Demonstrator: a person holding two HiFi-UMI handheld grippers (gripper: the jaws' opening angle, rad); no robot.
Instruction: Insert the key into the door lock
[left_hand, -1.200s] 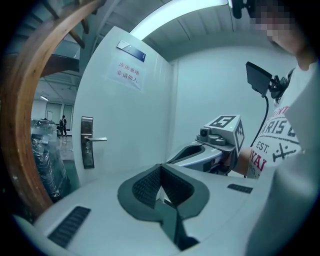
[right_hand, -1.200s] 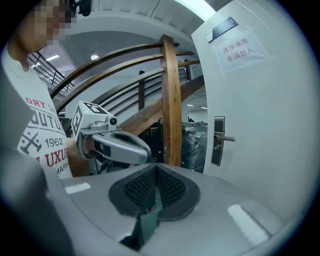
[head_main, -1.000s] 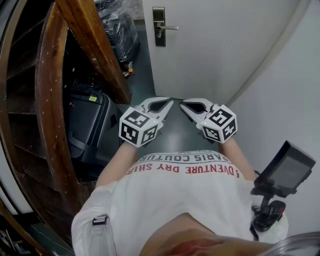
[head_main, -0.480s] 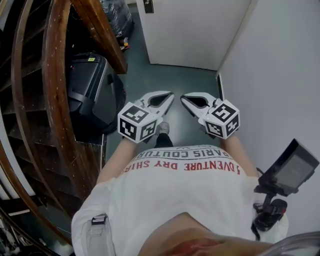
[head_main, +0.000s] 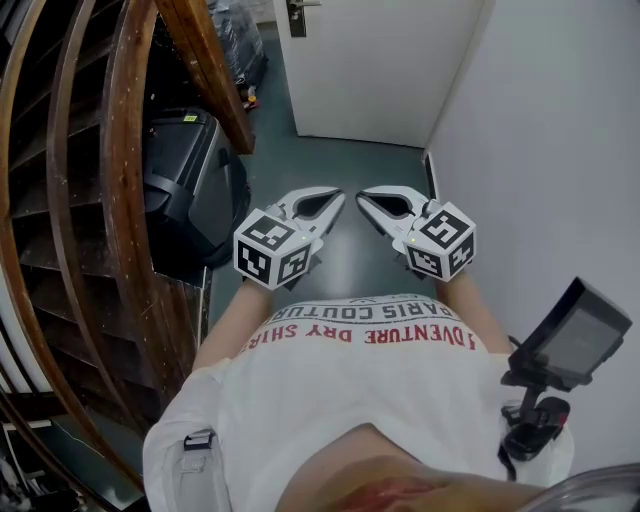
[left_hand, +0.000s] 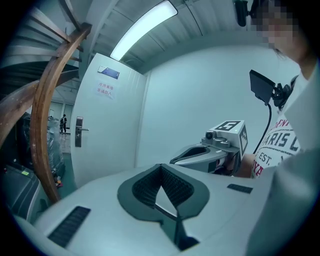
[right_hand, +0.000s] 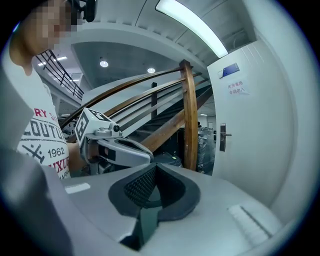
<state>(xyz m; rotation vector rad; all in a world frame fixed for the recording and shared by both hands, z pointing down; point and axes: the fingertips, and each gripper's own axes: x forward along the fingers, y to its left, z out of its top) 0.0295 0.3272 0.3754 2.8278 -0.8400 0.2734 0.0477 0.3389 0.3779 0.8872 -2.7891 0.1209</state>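
moved: the door (head_main: 380, 70) stands farther off than a second ago, with more of the green floor (head_main: 330, 160) showing between it and the person; the two grippers hold the same pose before the chest as they did then.
left gripper (head_main: 336, 200): held out in front of the white shirt (head_main: 370, 390), tip turned inward; its fingers are pressed together with nothing between them (its own view shows the dark pads meeting at the tip).
right gripper (head_main: 364, 196): just beside the left gripper, the two tips near each other but apart; its fingers are likewise pressed together on nothing.
door lock (head_main: 297, 14): a dark plate with a lever handle on the left side of the door, at the far end of the floor, well apart from both grippers.
key: I can't spot it in any view.
notice (left_hand: 107, 82): a small sheet with a blue strip, stuck high on the door above the lock.
left edge of the floor: a black case (head_main: 190, 180) stands under the curved wooden staircase (head_main: 120, 200).
right edge of the floor: a plain white wall (head_main: 540, 150).
at the person's right side: a small screen (head_main: 575, 335) on a black mount.
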